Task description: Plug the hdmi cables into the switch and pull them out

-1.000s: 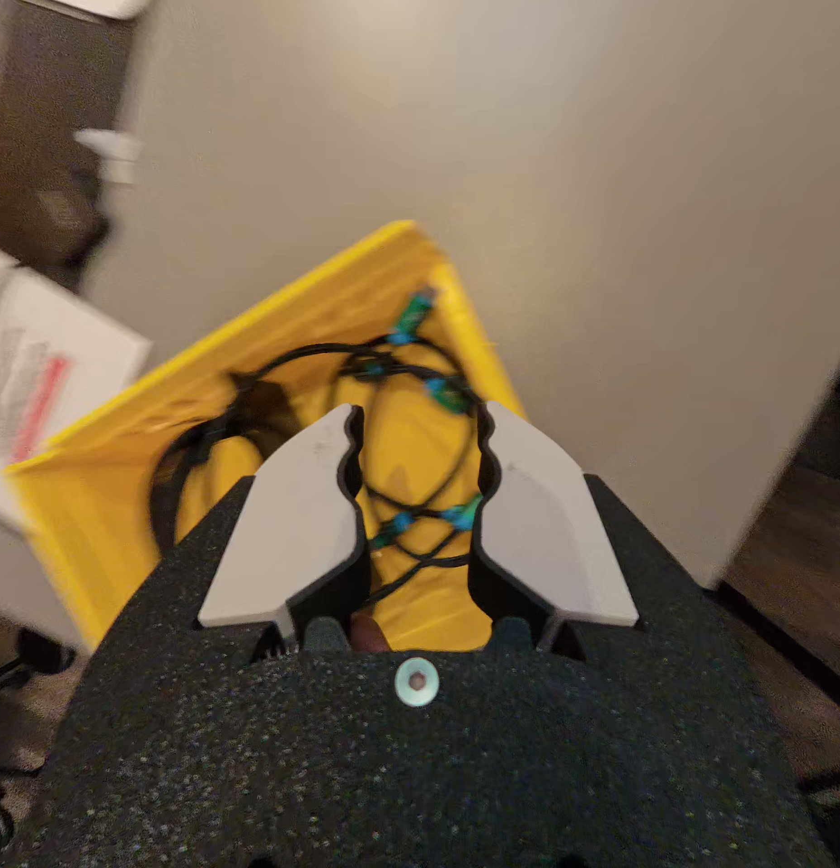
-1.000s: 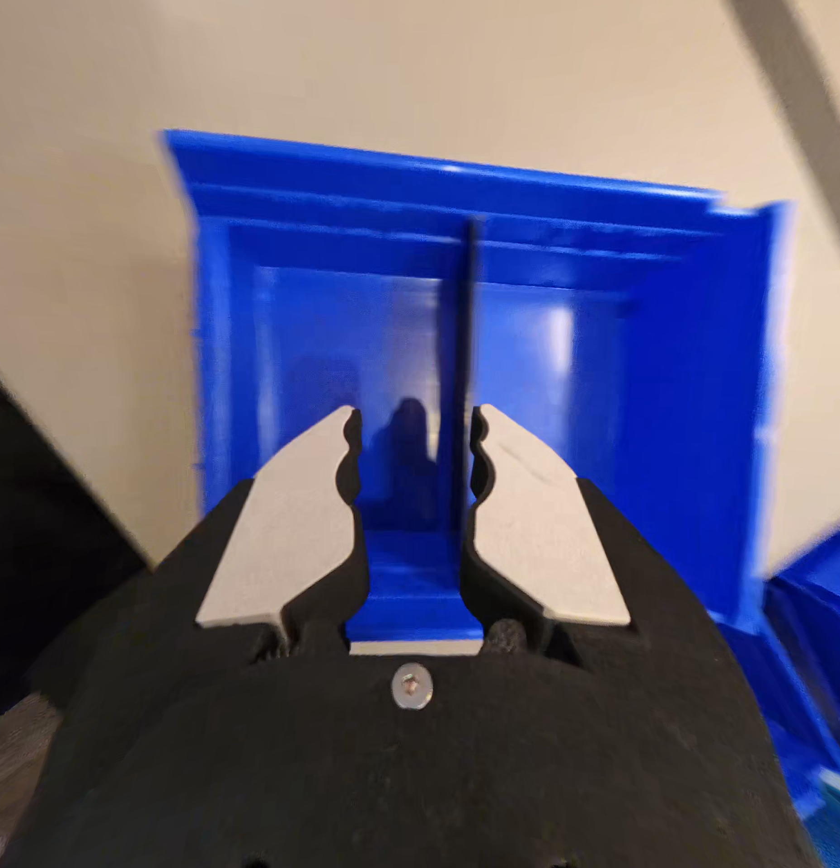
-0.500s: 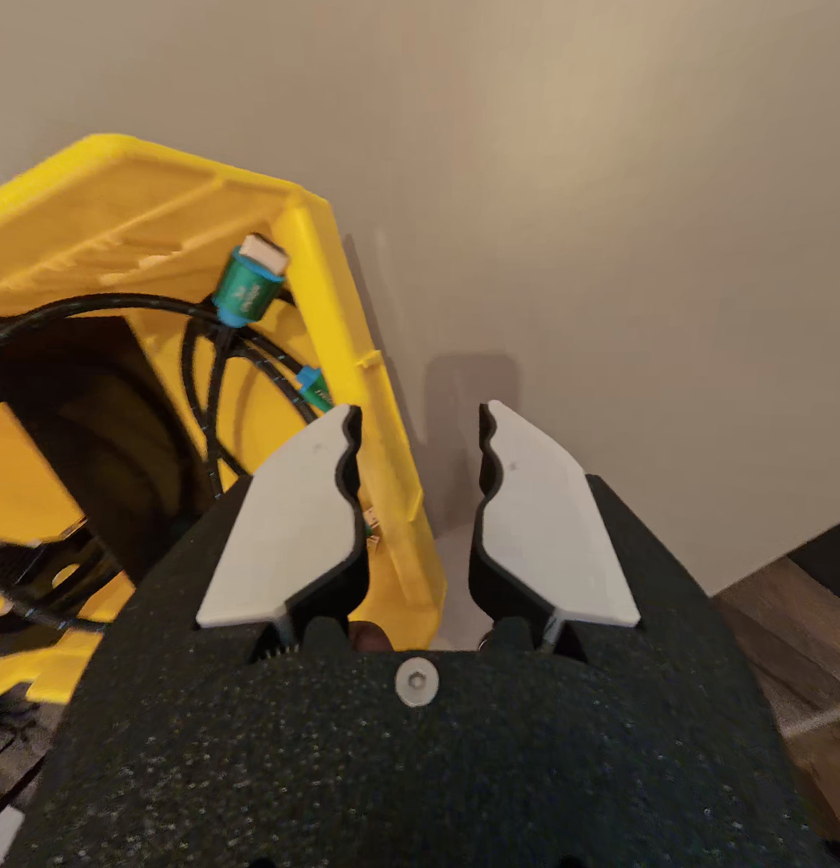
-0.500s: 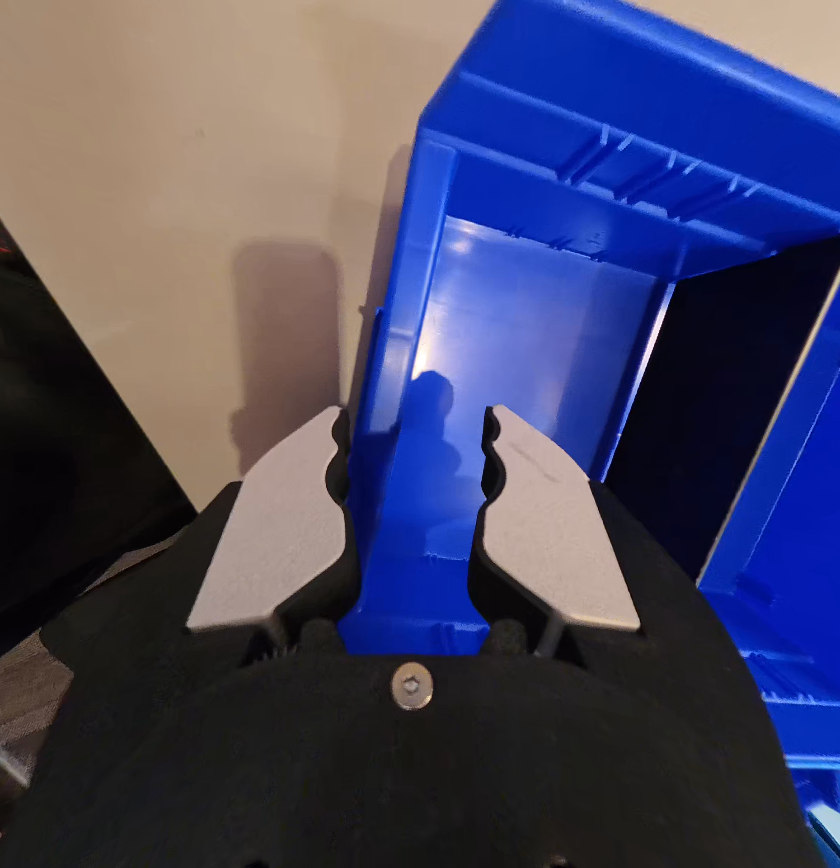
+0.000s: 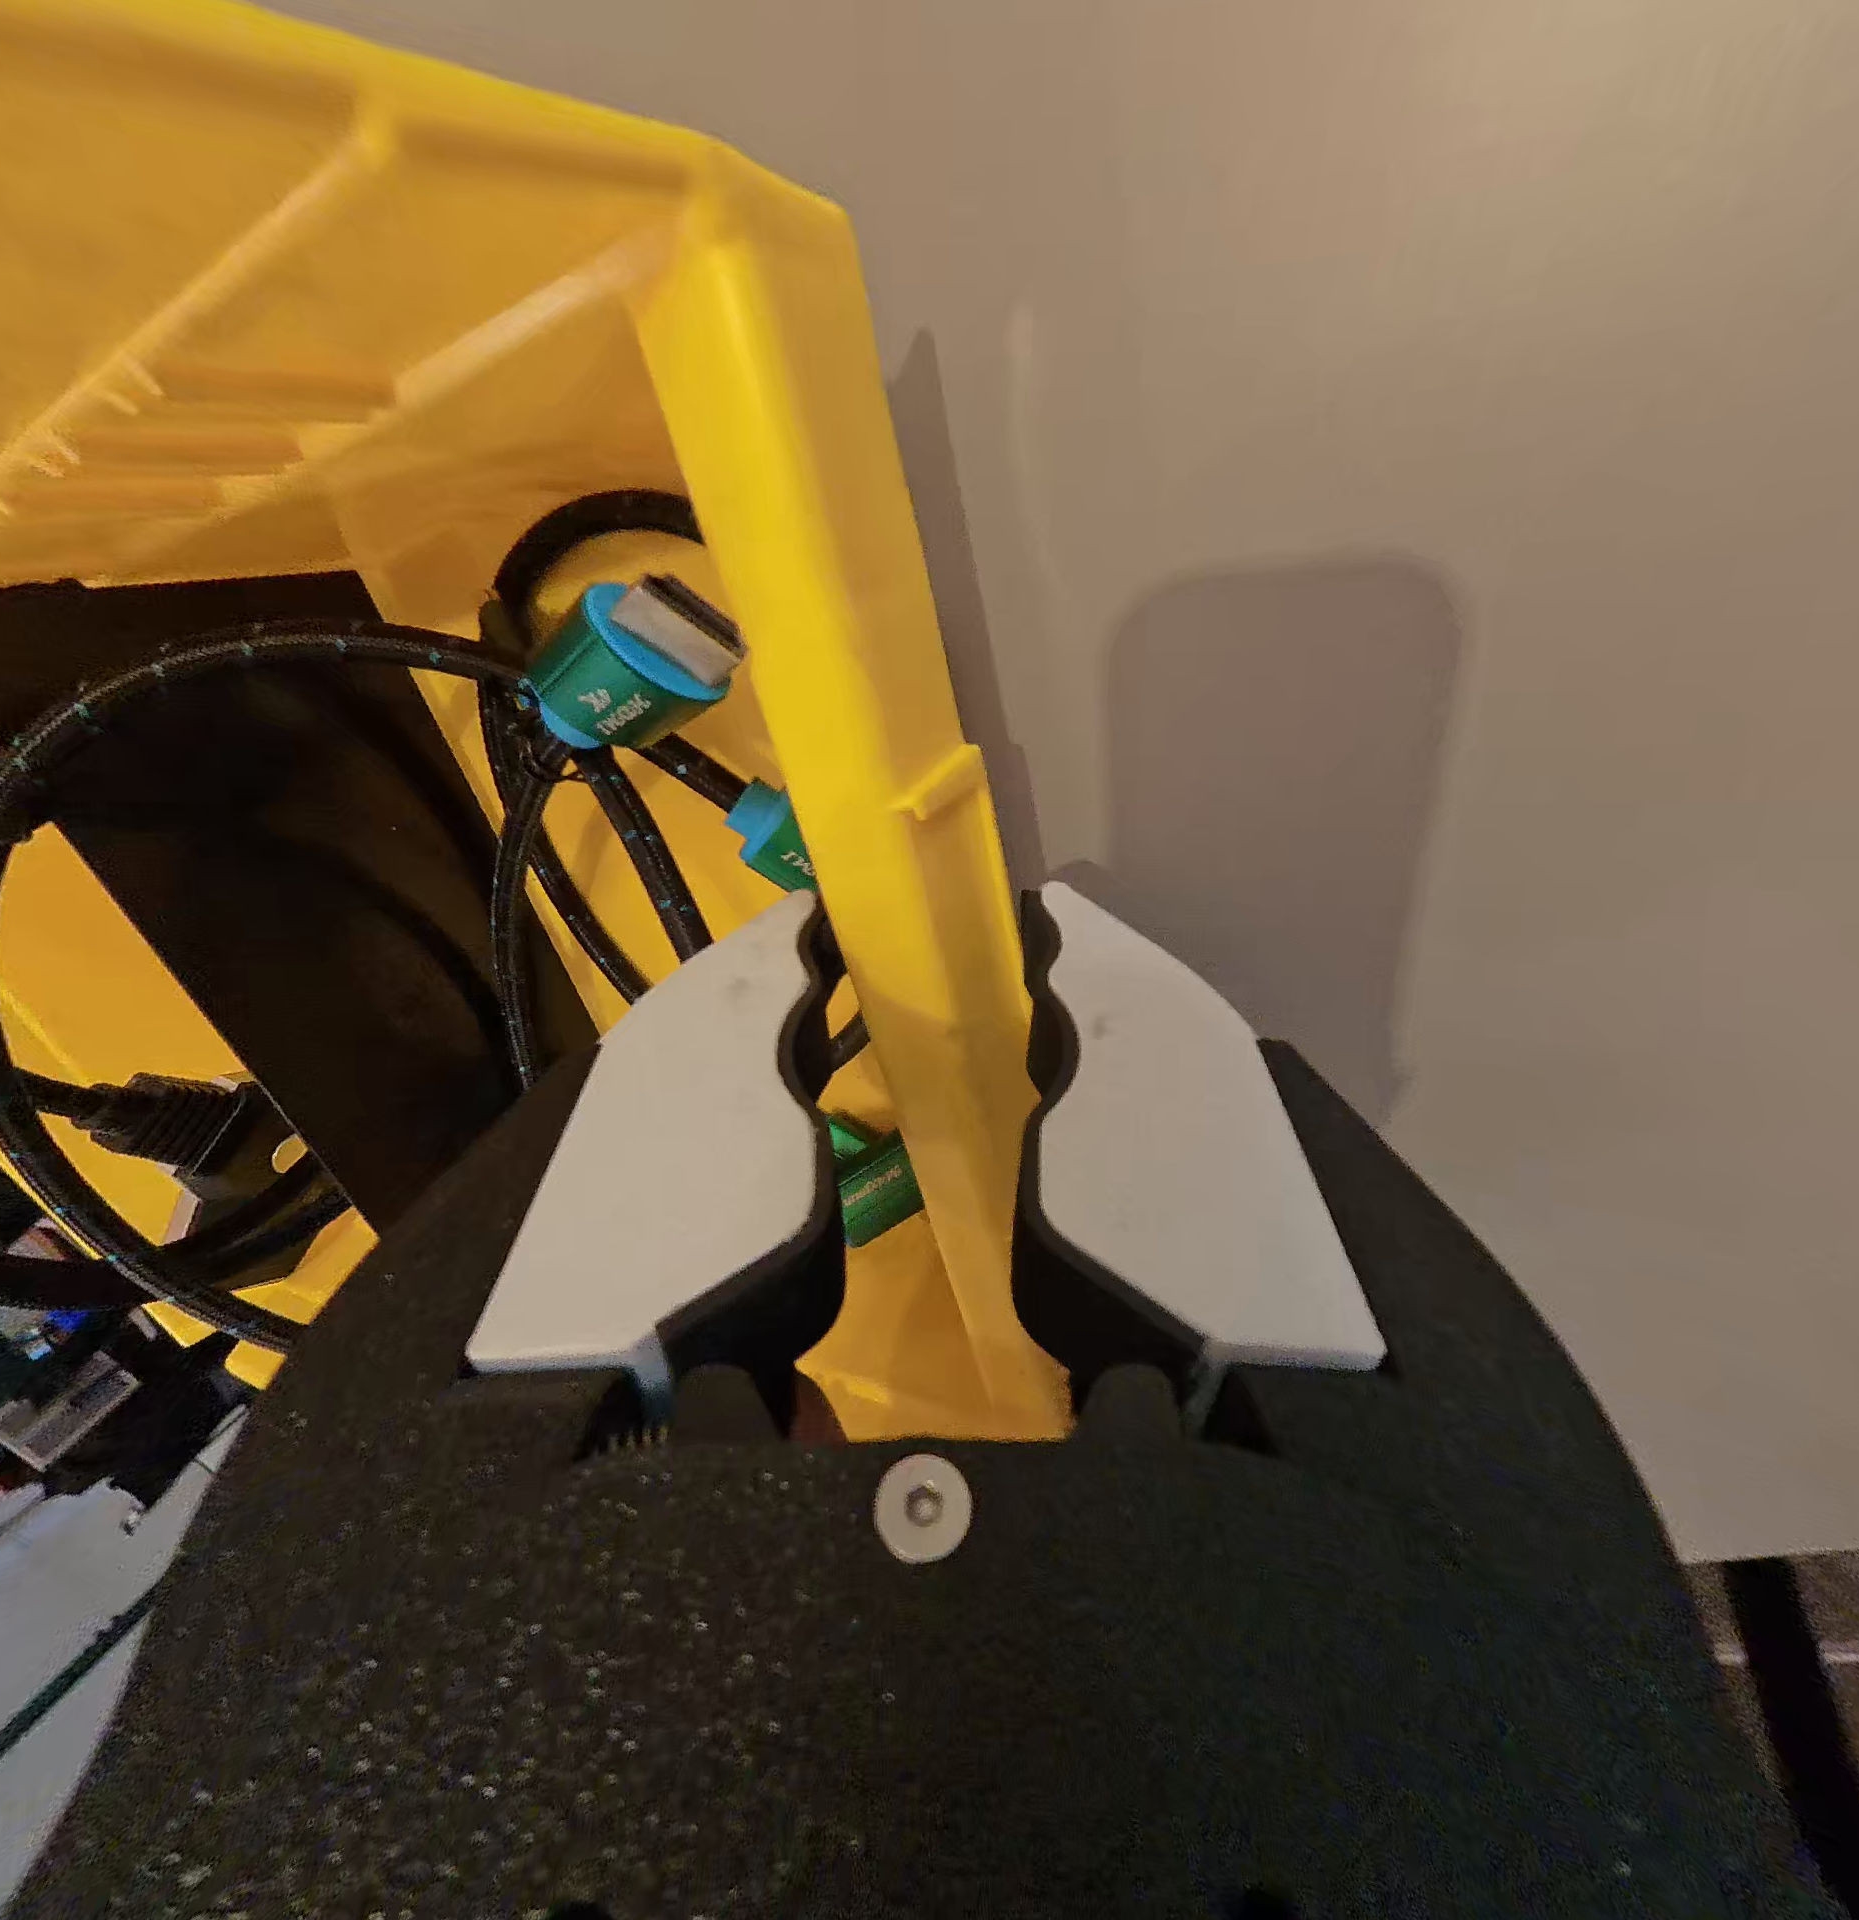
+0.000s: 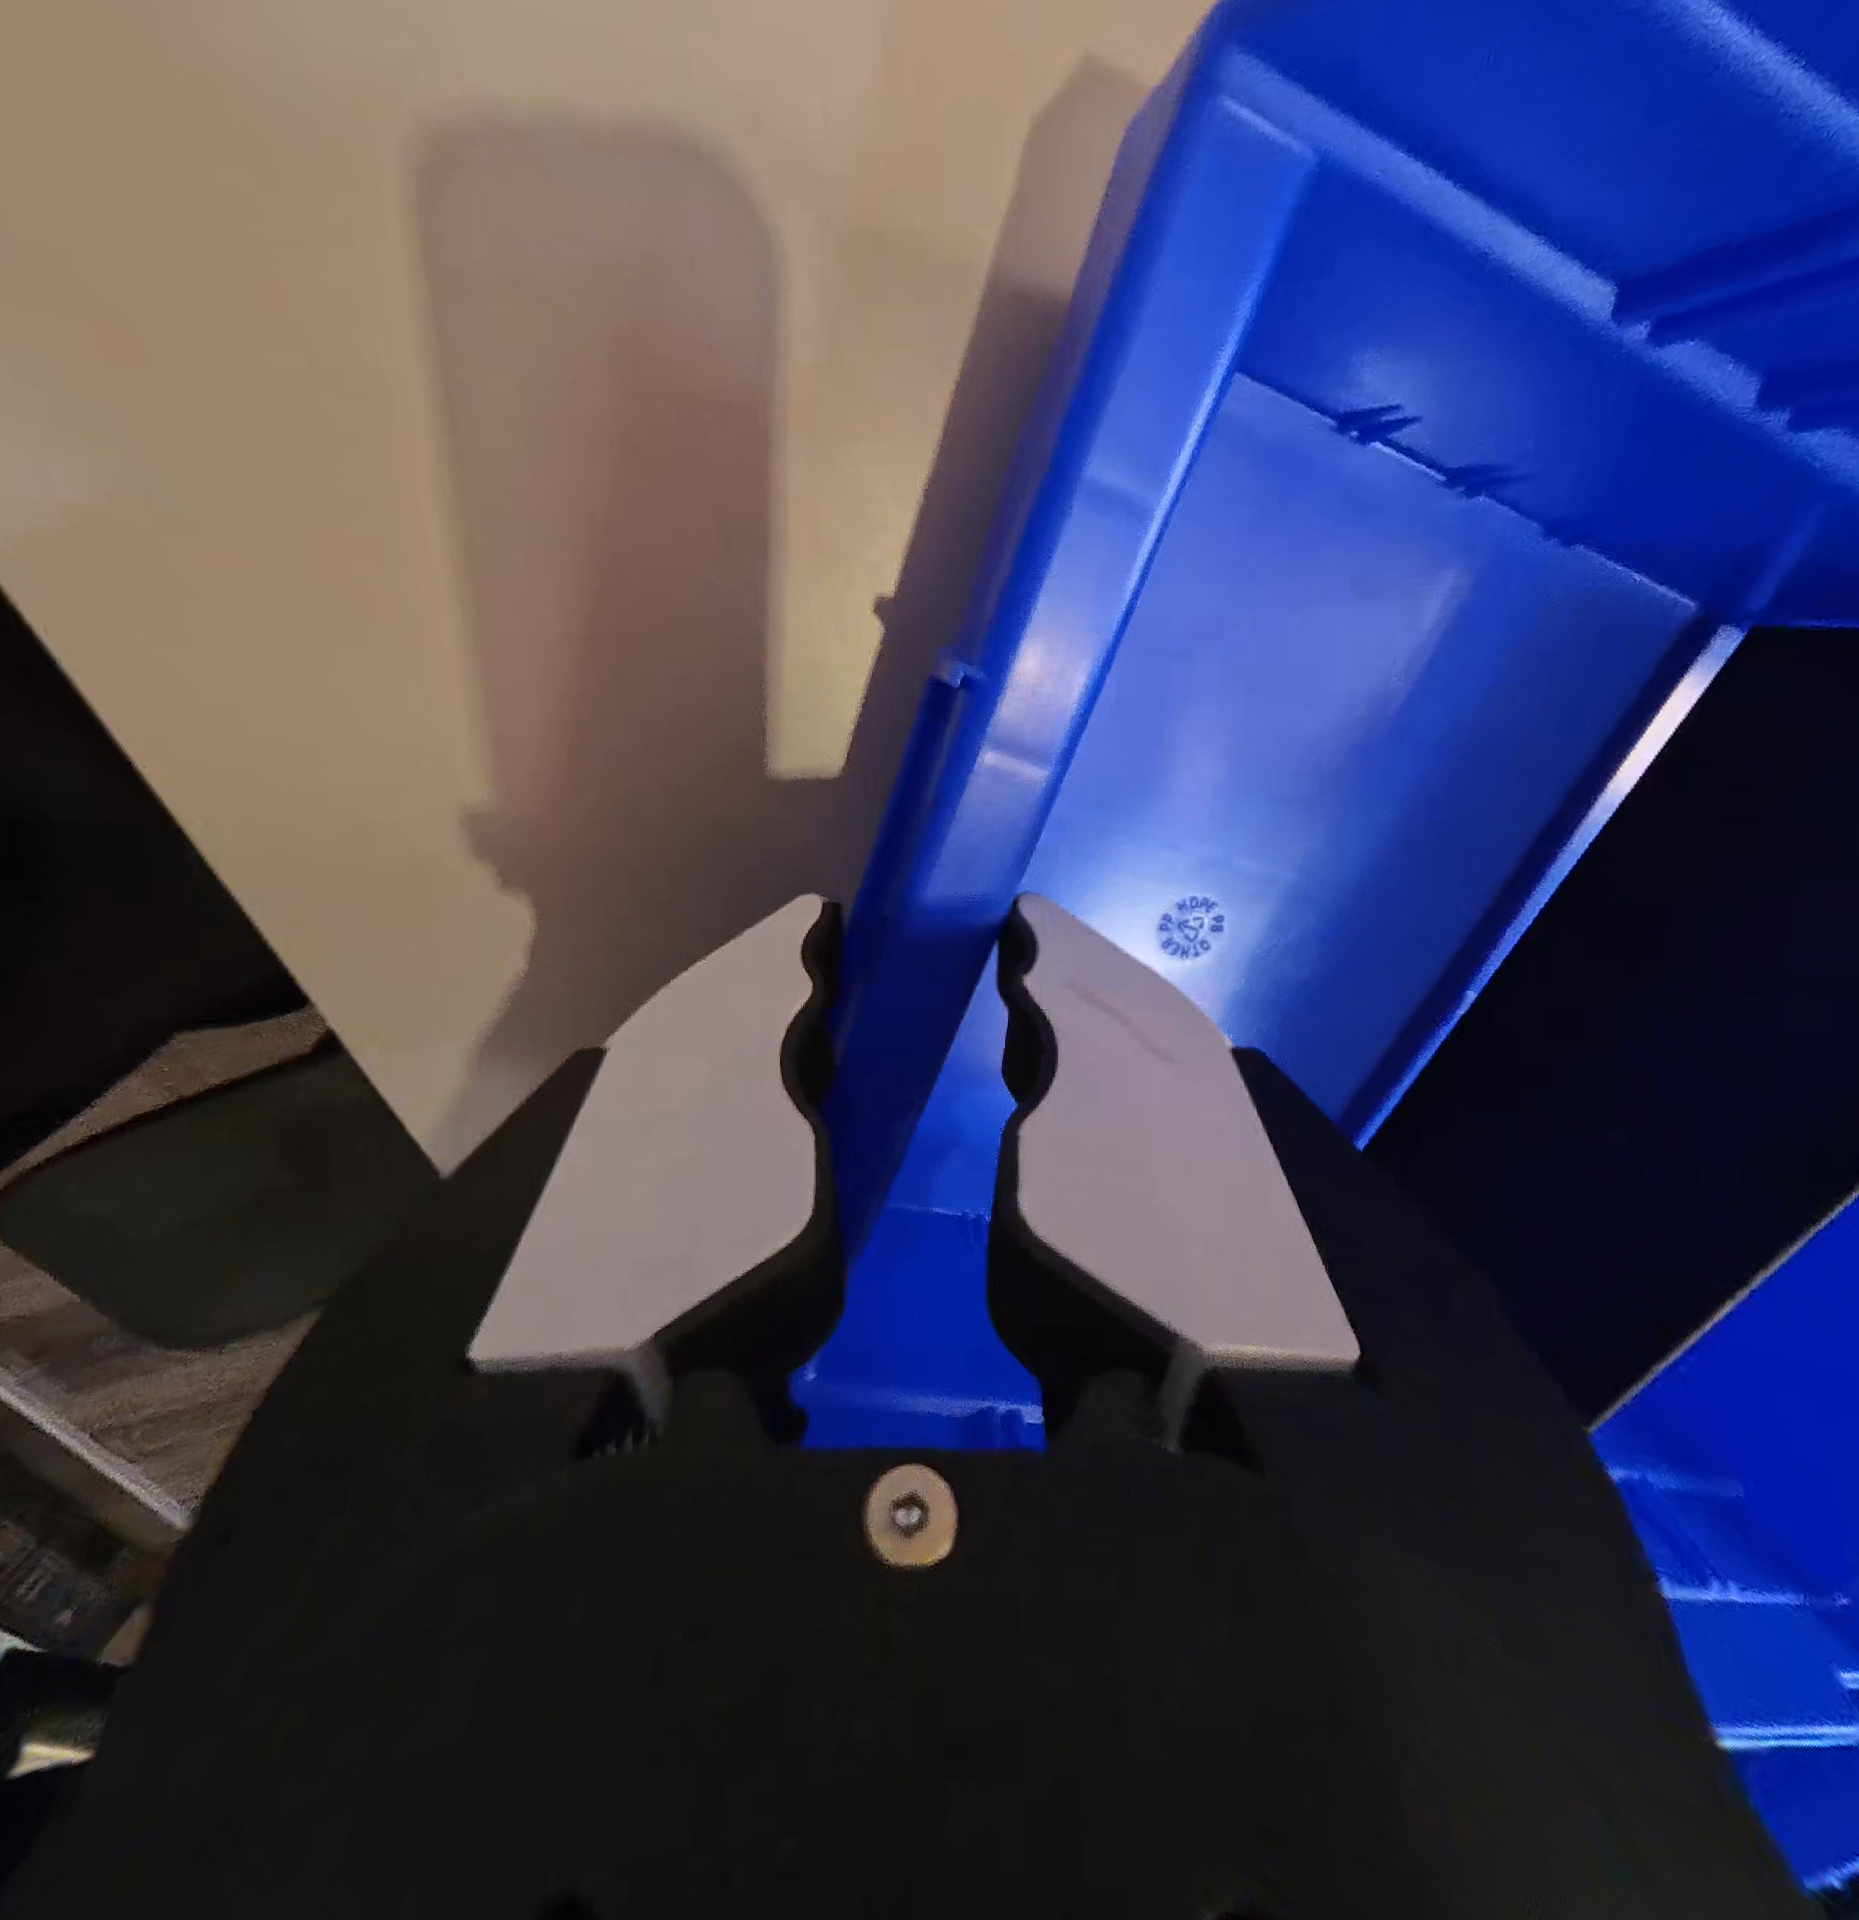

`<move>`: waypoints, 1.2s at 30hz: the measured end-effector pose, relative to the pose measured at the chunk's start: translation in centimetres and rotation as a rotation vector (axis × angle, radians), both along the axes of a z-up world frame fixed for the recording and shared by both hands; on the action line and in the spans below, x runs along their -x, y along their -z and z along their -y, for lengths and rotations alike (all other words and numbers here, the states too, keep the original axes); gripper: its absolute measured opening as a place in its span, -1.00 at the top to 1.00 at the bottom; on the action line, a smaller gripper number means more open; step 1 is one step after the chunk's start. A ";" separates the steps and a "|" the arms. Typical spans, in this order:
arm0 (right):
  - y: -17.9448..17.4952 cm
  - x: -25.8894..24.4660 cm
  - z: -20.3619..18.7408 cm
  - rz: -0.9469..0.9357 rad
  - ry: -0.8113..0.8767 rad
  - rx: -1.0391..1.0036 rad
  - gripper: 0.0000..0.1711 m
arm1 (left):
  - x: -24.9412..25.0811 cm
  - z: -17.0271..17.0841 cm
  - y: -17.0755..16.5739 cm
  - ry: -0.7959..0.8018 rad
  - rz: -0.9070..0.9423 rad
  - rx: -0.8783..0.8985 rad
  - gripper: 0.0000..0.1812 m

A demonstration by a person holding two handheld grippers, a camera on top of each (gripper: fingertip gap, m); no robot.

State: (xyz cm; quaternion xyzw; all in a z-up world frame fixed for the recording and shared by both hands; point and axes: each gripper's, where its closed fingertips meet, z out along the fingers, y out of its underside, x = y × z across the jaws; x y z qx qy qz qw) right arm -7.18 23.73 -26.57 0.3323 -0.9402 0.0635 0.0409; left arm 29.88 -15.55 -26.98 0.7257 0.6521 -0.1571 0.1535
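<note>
A yellow bin (image 5: 779, 416) holds coiled black braided HDMI cables (image 5: 281, 649) with teal-green plugs; one plug (image 5: 634, 665) points up to the right, another (image 5: 774, 842) lies by the wall. A black box-like thing (image 5: 281, 883) sits deeper in the bin; I cannot tell if it is the switch. My left gripper (image 5: 920, 914) straddles the yellow bin's right wall, jaws closed onto it. My right gripper (image 6: 914, 914) straddles the left wall of an empty blue bin (image 6: 1320, 675), jaws closed onto it.
Both bins stand on a white table (image 5: 1424, 416), which also shows in the right wrist view (image 6: 385, 416). A second blue bin (image 6: 1756, 1558) sits at the lower right. A dark panel (image 6: 1683, 987) borders the blue bin's right side. Wood floor lies beyond the table edges.
Both grippers moved forward onto the bin walls. The jaws have narrowed, the left around the yellow bin's right wall and the right around the blue bin's left wall.
</note>
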 end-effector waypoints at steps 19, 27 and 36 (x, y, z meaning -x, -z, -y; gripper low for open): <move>-0.2 5.2 -0.6 -0.138 -0.031 0.051 0.66 | -4.1 1.3 0.2 0.173 -0.046 -0.044 0.60; -0.1 7.6 -1.1 -0.139 -0.062 0.041 0.68 | -6.0 2.1 0.4 0.324 0.028 -0.079 0.66; -0.2 13.6 -2.7 -0.246 -0.064 -0.002 0.69 | -10.6 5.2 0.4 0.541 0.063 -0.104 0.68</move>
